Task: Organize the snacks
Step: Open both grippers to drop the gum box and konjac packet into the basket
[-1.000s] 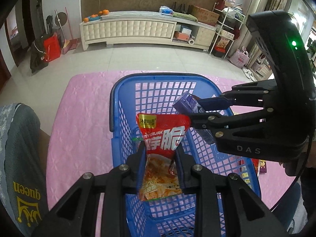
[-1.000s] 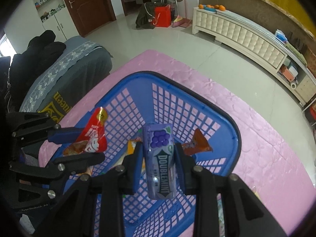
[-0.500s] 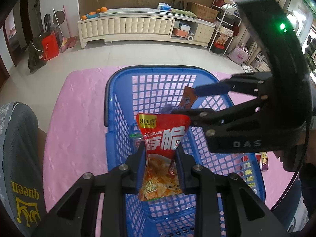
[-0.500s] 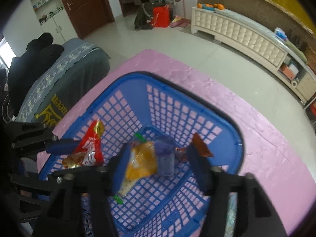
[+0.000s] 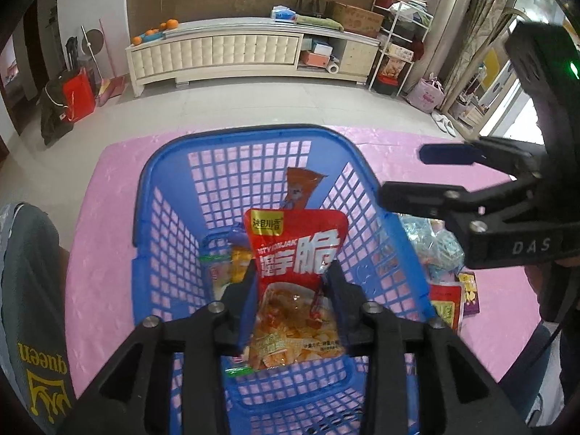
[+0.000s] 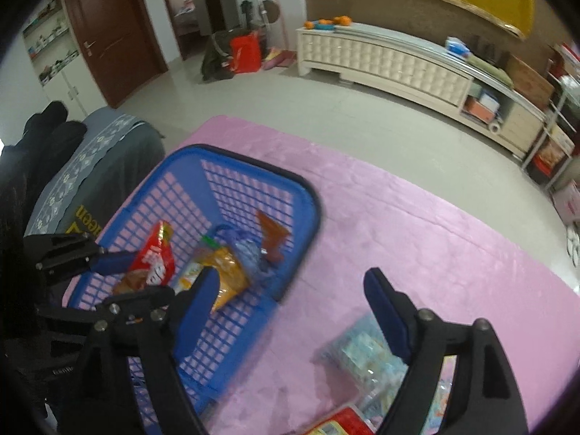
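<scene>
My left gripper (image 5: 291, 275) is shut on a red snack pouch (image 5: 297, 253) and holds it upright over the blue basket (image 5: 159, 166). The pouch also shows in the right wrist view (image 6: 154, 257). Inside the basket lie a purple gum pack (image 6: 246, 250), a yellow snack bag (image 6: 224, 275) and a brown packet (image 6: 272, 233). My right gripper (image 6: 291, 290) is open and empty, over the pink cloth just right of the basket (image 6: 308, 195). It also shows in the left wrist view (image 5: 417, 174).
The pink cloth (image 6: 417, 217) covers the table. A pale blue packet (image 6: 362, 355) and red packets (image 6: 340, 422) lie right of the basket; they also show in the left wrist view (image 5: 435, 239). A grey cushion (image 5: 25, 290) lies at the left edge.
My right gripper opened and let the purple gum pack drop into the basket, then moved right, out over the cloth. My left gripper still holds the red pouch over the basket.
</scene>
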`<action>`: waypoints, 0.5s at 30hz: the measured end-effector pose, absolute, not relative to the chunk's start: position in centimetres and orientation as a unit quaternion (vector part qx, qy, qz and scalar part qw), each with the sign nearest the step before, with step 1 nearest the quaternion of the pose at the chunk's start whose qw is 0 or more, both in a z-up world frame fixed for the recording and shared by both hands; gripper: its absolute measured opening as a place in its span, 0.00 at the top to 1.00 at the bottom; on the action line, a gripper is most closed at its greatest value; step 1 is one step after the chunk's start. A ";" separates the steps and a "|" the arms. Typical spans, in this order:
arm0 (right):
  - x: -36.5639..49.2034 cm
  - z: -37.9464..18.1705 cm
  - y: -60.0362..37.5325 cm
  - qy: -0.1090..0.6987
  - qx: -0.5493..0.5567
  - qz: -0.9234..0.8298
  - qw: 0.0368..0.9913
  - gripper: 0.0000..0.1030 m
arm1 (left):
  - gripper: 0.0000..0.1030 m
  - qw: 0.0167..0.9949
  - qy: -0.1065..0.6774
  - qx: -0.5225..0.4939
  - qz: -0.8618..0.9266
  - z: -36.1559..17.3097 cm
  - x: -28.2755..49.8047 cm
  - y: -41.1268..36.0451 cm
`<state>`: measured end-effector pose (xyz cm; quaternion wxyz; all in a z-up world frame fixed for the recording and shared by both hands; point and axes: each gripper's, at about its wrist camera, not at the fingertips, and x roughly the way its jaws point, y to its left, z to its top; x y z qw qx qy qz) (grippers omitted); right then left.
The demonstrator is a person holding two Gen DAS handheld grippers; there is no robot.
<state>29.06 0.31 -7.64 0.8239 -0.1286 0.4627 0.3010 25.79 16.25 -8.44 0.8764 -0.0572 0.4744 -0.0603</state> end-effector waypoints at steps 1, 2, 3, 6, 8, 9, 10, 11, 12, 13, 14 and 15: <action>29.0 -7.6 -0.2 0.461 -0.125 0.293 0.828 0.17 | 0.46 0.875 0.476 -0.059 -0.062 -8.6 26.0 16.0; 28.9 -7.5 -0.9 0.462 -0.119 0.288 0.830 0.17 | 0.34 0.874 0.478 -0.060 -0.060 -8.7 26.2 16.0; 28.7 -7.5 -1.1 0.463 -0.117 0.286 0.831 0.17 | 0.33 0.875 0.476 -0.059 -0.056 -8.7 26.1 16.0; 28.0 -7.3 -1.8 0.460 -0.121 0.280 0.834 0.17 | 0.33 0.879 0.470 -0.061 -0.052 -8.4 26.0 16.0; 27.3 -7.1 -2.2 0.457 -0.124 0.280 0.835 0.17 | 0.33 0.881 0.466 -0.062 -0.049 -8.1 25.7 15.9; 26.8 -7.1 -2.3 0.456 -0.127 0.281 0.835 0.17 | 0.33 0.883 0.462 -0.061 -0.049 -7.9 25.3 16.0; 26.3 -6.8 -2.3 0.452 -0.130 0.282 0.836 0.17 | 0.33 0.885 0.459 -0.059 -0.048 -7.6 24.9 15.9; 25.9 -6.6 -2.4 0.449 -0.131 0.282 0.837 0.17 | 0.33 0.887 0.455 -0.057 -0.047 -7.3 24.5 16.0; 25.5 -6.3 -2.5 0.446 -0.131 0.284 0.838 0.17 | 0.33 0.890 0.450 -0.054 -0.046 -6.9 24.0 15.7; 25.1 -5.9 -2.7 0.443 -0.130 0.286 0.839 0.17 | 0.33 0.894 0.444 -0.049 -0.044 -6.4 23.5 15.5; 24.6 -5.6 -2.8 0.440 -0.130 0.287 0.841 0.17 | 0.33 0.897 0.438 -0.045 -0.043 -5.9 22.9 15.3; 24.1 -5.2 -3.0 0.436 -0.130 0.287 0.843 0.17 | 0.32 0.899 0.433 -0.043 -0.044 -5.6 22.5 15.0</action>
